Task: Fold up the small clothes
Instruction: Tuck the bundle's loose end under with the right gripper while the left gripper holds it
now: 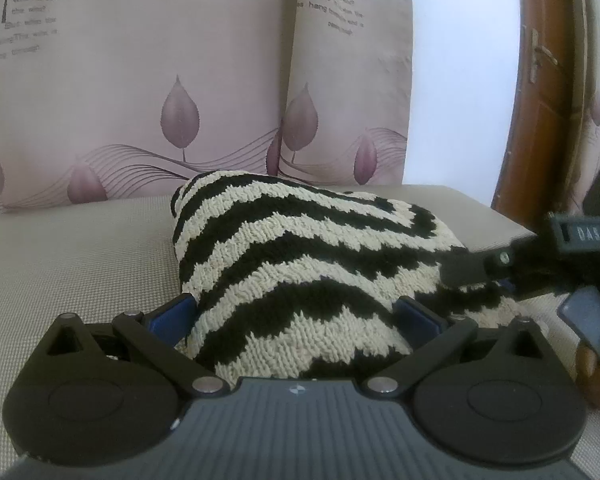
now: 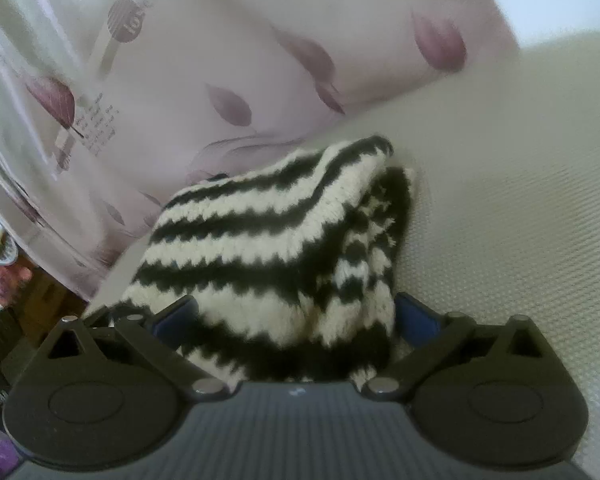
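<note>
Left gripper (image 1: 296,312): jaws spread wide, blue pads either side of the knit (image 1: 300,256); the fabric bulges between them, and whether the pads press it cannot be told, so no grip is confirmed. Right gripper (image 2: 296,316): also wide open, knit (image 2: 276,248) sitting between its pads, same doubt on contact. The right wrist view is tilted and motion-blurred.

In the left wrist view, the right gripper (image 1: 540,276) comes in from the right edge, its black finger (image 1: 466,270) lying on the knit's right end. Fingers of the person's hand (image 1: 598,380) show at the lower right.

The knit is a black-and-cream zigzag-striped piece, bunched into a thick folded bundle, lying on the beige sofa seat (image 1: 72,248). The right wrist view shows stacked layers on the bundle's right side.

Behind it, two pink leaf-print cushions (image 1: 140,92) stand against the back. A brown door (image 1: 540,92) with a handle is at the right.
</note>
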Demonstrator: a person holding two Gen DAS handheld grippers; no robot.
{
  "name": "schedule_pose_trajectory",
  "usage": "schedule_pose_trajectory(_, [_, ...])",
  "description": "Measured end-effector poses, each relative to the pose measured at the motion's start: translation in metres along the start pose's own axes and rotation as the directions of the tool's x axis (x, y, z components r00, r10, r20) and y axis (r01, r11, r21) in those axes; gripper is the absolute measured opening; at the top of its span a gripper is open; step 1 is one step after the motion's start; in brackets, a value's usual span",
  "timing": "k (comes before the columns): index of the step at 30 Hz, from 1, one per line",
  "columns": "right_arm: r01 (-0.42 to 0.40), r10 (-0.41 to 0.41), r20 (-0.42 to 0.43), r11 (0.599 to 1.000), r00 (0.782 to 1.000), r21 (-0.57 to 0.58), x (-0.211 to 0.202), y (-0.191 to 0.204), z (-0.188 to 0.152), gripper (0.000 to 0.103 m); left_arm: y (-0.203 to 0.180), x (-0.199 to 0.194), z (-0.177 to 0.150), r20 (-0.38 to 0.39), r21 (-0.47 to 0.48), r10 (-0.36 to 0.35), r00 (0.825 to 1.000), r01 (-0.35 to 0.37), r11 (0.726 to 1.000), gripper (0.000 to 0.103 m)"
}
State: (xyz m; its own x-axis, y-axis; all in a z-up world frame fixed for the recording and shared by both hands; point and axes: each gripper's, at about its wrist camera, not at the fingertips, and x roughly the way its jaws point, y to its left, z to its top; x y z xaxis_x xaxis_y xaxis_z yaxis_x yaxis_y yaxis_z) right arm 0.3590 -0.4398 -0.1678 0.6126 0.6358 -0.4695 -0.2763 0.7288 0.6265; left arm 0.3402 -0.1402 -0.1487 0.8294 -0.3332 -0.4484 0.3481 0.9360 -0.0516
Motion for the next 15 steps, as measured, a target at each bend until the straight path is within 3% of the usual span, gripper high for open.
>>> schedule_pose_trajectory(3, [-0.055,0.055,0.001,0.997,0.998,0.054,0.006,-0.006,0.004,0.103,0.001,0.000,0.001,-0.009,0.008,-0.006,1.000,0.006,1.000,0.103])
schedule_pose_trajectory(8, [-0.078,0.078,-0.007,0.996,0.997,0.037,0.010,-0.005,0.003,0.103,0.010,-0.007,0.007,-0.017,0.016,-0.054,0.998,0.054,0.998,0.103])
schedule_pose_trajectory(11, [-0.103,0.104,-0.001,0.993,0.995,0.055,0.009,-0.009,0.004,0.103,0.026,-0.018,0.011,0.002,-0.034,-0.110,0.994,0.110,0.993,0.103])
schedule_pose_trajectory(15, [-0.103,0.103,0.000,0.994,0.995,0.047,0.010,-0.008,0.003,0.103,0.055,-0.018,0.021,0.000,-0.171,-0.176,0.984,0.174,0.970,0.103])
